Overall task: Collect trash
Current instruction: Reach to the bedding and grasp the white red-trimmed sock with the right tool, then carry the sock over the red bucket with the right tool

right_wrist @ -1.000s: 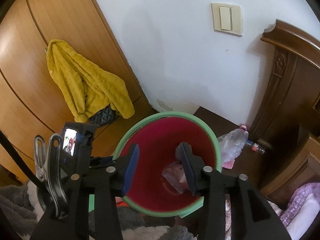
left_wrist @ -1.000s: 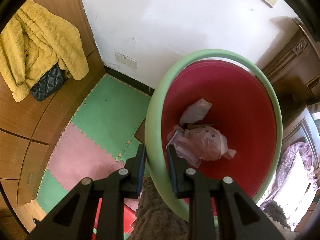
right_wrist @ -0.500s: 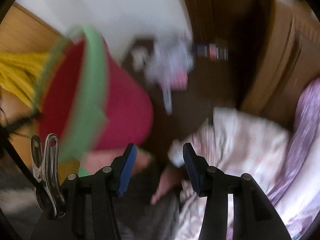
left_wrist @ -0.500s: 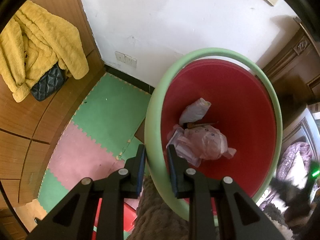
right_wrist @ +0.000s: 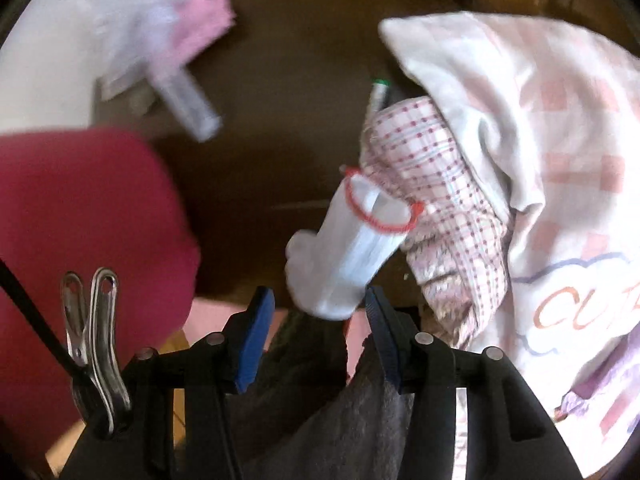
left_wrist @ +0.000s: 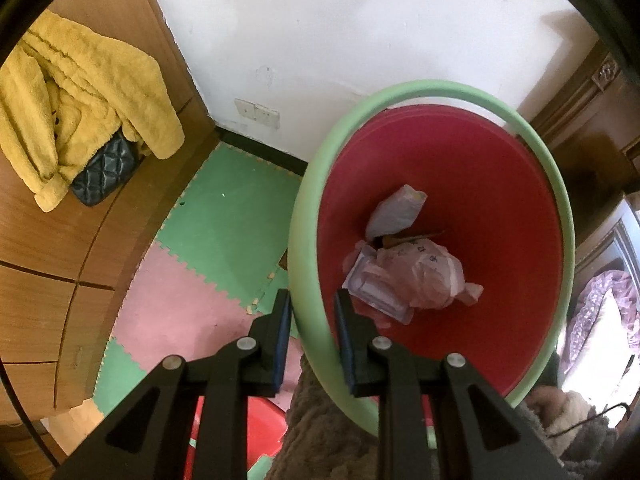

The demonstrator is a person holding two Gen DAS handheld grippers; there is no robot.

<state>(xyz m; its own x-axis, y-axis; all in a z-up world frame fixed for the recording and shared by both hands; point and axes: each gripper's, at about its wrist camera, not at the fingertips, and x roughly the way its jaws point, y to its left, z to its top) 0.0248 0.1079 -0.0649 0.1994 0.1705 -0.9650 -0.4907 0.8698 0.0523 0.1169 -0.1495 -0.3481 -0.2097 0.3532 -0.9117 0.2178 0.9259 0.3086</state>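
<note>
Left gripper (left_wrist: 310,320) pinches the red bin's (left_wrist: 500,200) smooth green rim; crumpled plastic bags (left_wrist: 416,276) inside. Right gripper (right_wrist: 320,312) — jaws closing, unpressed — over a white sock (right_wrist: 348,256).

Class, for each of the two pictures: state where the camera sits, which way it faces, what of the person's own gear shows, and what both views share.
Left wrist: on the left tongs, facing steeply down into the red bin holding trash; its fingers clamp the green rim.
Right wrist: on the right tongs, facing down at a white sock and checked cloth; jaws closing, gripping nothing; a metal clip shows.
Shared: the red bin, its outer wall at the right view's left edge.
</note>
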